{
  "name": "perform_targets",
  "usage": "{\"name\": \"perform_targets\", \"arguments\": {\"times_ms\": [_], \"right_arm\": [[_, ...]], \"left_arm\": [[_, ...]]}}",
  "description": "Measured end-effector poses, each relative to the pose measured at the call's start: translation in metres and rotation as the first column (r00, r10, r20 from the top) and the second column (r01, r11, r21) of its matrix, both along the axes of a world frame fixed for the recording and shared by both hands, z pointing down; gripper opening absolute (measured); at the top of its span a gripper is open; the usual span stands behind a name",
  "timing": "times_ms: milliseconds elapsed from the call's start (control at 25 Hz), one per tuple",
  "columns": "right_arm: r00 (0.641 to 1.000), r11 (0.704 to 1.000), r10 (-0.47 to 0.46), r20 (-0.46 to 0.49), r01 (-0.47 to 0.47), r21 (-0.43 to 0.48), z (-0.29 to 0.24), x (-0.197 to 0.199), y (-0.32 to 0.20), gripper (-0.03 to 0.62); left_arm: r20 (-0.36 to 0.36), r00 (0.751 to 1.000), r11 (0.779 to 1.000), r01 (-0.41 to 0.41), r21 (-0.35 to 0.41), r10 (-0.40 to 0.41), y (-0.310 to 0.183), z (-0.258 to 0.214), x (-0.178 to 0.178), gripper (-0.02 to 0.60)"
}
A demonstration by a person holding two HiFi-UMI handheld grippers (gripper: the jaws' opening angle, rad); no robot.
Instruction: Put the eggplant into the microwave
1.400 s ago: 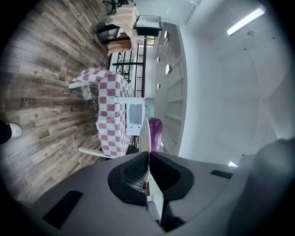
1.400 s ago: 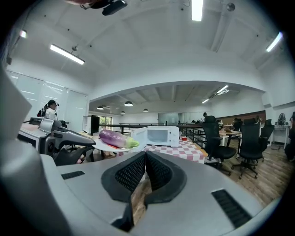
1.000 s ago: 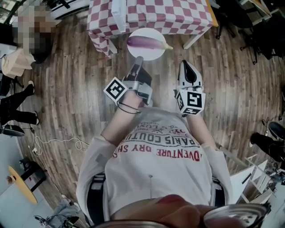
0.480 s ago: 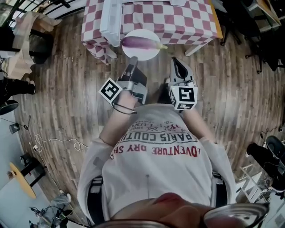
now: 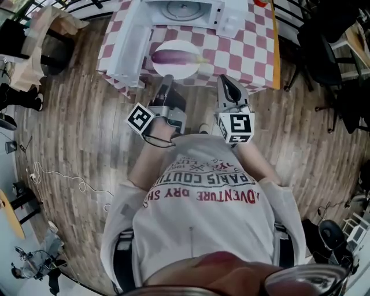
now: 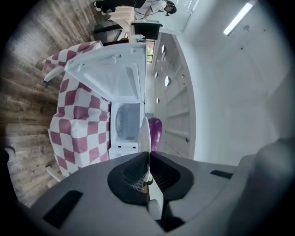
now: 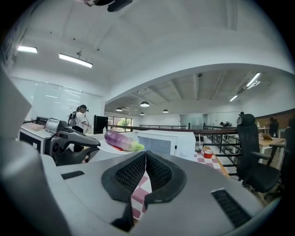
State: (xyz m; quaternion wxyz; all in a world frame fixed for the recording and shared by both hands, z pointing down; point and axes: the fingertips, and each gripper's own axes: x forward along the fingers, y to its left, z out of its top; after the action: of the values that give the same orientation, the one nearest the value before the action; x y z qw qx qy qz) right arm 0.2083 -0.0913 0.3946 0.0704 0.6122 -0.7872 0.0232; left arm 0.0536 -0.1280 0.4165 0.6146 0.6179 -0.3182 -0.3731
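Observation:
A purple eggplant (image 5: pixel 172 56) lies on a white plate (image 5: pixel 184 68). My left gripper (image 5: pixel 166 80) is shut on the plate's near rim and holds it level over the front edge of the checkered table (image 5: pixel 245 55). In the left gripper view the plate's rim (image 6: pixel 144 133) runs edge-on between the jaws, with the eggplant (image 6: pixel 155 131) beyond it. The white microwave (image 5: pixel 188 10) stands on the table behind, its door (image 5: pixel 132 41) swung open to the left. My right gripper (image 5: pixel 227 82) is shut and empty, to the right of the plate. The right gripper view shows the eggplant (image 7: pixel 120 139) and the microwave (image 7: pixel 163 140).
A small red cup (image 7: pixel 208 154) sits on the table's right part. Black office chairs (image 5: pixel 332 55) stand to the right of the table. A person (image 7: pixel 80 120) stands far off across the room. Cables (image 5: pixel 63 182) lie on the wooden floor at the left.
Both grippers and the plate have moved forward toward the table. The plate now hangs over the table's front edge, and the open microwave has come into the head view.

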Motion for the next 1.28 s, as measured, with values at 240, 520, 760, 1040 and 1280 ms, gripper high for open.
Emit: {"name": "perform_targets", "arguments": {"times_ms": [240, 520, 760, 1040, 1280], "right_arm": [[0.999, 0.998, -0.037, 0.027, 0.039, -0.054, 0.03, 0.035, -0.033, 0.026], [1.0, 0.996, -0.013, 0.023, 0.015, -0.087, 0.044, 0.055, -0.082, 0.025], [1.0, 0.994, 0.013, 0.012, -0.011, -0.108, 0.052, 0.057, -0.156, 0.026], [0.999, 0.994, 0.03, -0.012, -0.031, -0.105, 0.058, 0.046, -0.238, 0.026], [0.999, 0.995, 0.015, -0.033, -0.018, -0.099, 0.067, 0.028, -0.282, 0.026]], "left_arm": [[0.028, 1.0, 0.999, 0.008, -0.052, -0.007, -0.029, 0.028, 0.044, 0.031], [0.074, 0.997, 0.994, 0.036, -0.105, -0.028, -0.095, 0.059, 0.05, 0.031], [0.063, 0.998, 0.994, 0.011, -0.111, -0.004, -0.172, 0.071, 0.06, 0.031], [0.077, 0.997, 0.992, -0.018, -0.126, 0.028, -0.249, 0.096, 0.06, 0.031], [0.088, 0.996, 0.989, -0.014, -0.146, 0.027, -0.294, 0.125, 0.053, 0.031]]}}
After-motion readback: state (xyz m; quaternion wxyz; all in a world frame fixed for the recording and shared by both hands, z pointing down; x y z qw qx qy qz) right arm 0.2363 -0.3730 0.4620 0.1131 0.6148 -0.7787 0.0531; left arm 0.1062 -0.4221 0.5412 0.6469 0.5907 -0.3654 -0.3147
